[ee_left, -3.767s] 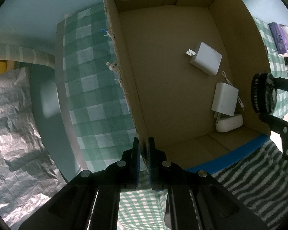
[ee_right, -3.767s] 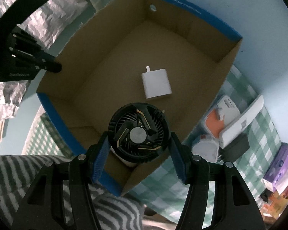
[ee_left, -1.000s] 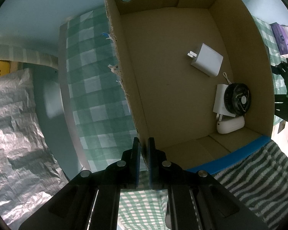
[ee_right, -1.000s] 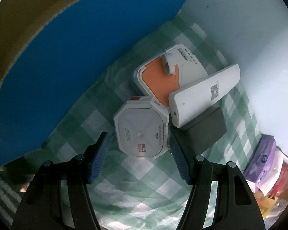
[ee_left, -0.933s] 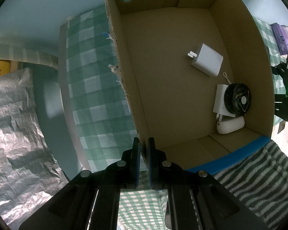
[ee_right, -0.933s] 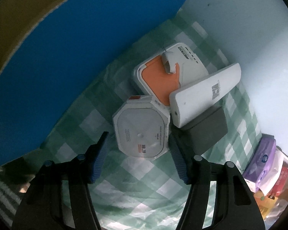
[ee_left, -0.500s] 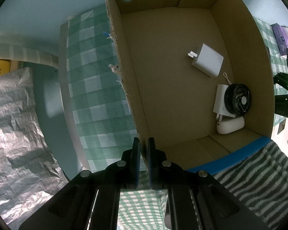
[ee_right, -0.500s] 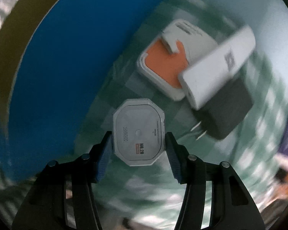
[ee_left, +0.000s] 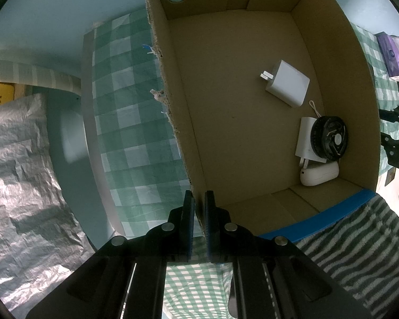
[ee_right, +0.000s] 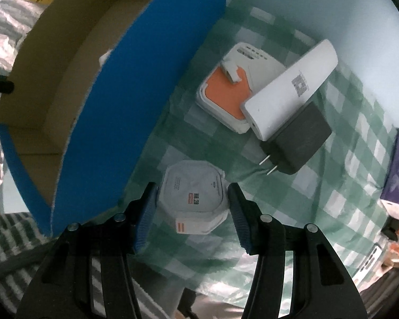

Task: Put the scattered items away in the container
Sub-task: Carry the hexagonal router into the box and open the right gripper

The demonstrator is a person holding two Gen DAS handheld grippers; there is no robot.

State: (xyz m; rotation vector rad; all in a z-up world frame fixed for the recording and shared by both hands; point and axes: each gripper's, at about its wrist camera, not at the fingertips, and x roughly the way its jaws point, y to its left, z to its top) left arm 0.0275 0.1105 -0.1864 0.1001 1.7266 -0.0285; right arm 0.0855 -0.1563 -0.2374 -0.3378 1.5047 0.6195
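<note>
White octagonal device (ee_right: 192, 199) lies between the spread right jaws

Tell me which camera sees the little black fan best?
The left wrist view: the fan sits in plain sight inside the cardboard box, leaning on a white charger. The right wrist view hides it behind the box's blue wall.

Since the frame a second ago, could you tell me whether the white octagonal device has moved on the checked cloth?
Yes. The white octagonal device now sits apart from the dark grey charger it lay against, between the right gripper's fingers.
</note>
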